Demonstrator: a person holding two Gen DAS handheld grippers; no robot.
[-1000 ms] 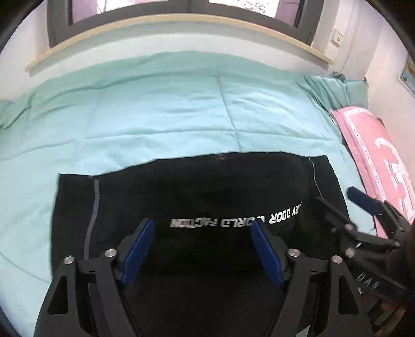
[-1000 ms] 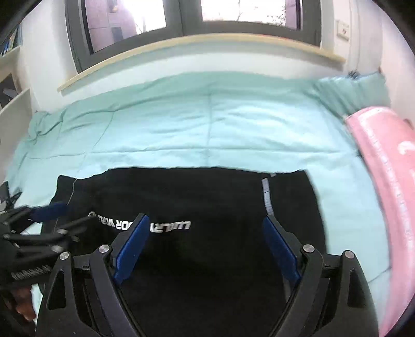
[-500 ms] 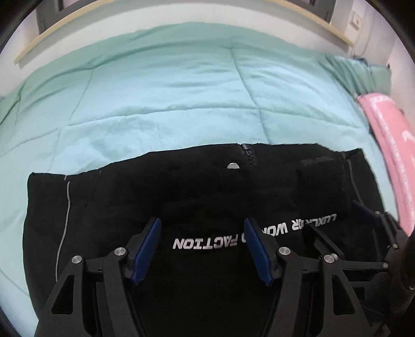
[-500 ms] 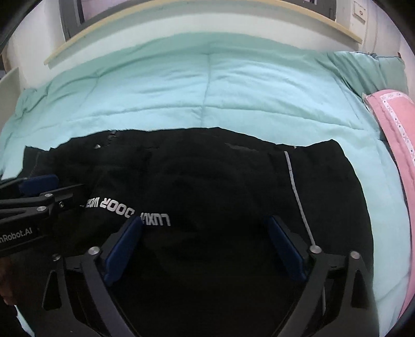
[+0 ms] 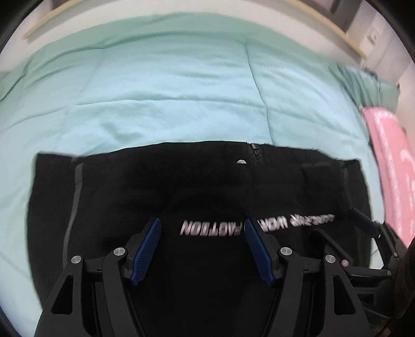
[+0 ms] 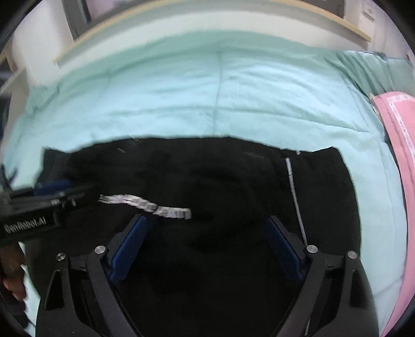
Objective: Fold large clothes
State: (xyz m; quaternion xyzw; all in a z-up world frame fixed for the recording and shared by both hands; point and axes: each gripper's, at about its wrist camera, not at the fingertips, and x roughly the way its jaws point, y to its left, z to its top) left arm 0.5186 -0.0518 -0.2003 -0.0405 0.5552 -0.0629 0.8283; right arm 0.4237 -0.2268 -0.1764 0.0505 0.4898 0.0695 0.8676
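- My left gripper (image 5: 202, 228): black angular frame with triangular cut-outs; two ribbed blue pads (image 5: 146, 248) line the fingers.
- Round silver screws (image 5: 119, 251) mark each linkage joint, just behind the pads.
- My right gripper (image 6: 206, 228): same black frame, smooth dark-blue pads (image 6: 128, 246), silver screws (image 6: 311, 249).
- White lettering "GenRobot.AI" (image 6: 26, 223) runs along the left gripper's black side.
- Bare skin of my left hand (image 6: 13, 282) shows below that lettering.

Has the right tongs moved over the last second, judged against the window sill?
Yes. The right tongs tipped down and forward: the sill has slid to the frame's top while the black garment fills more.
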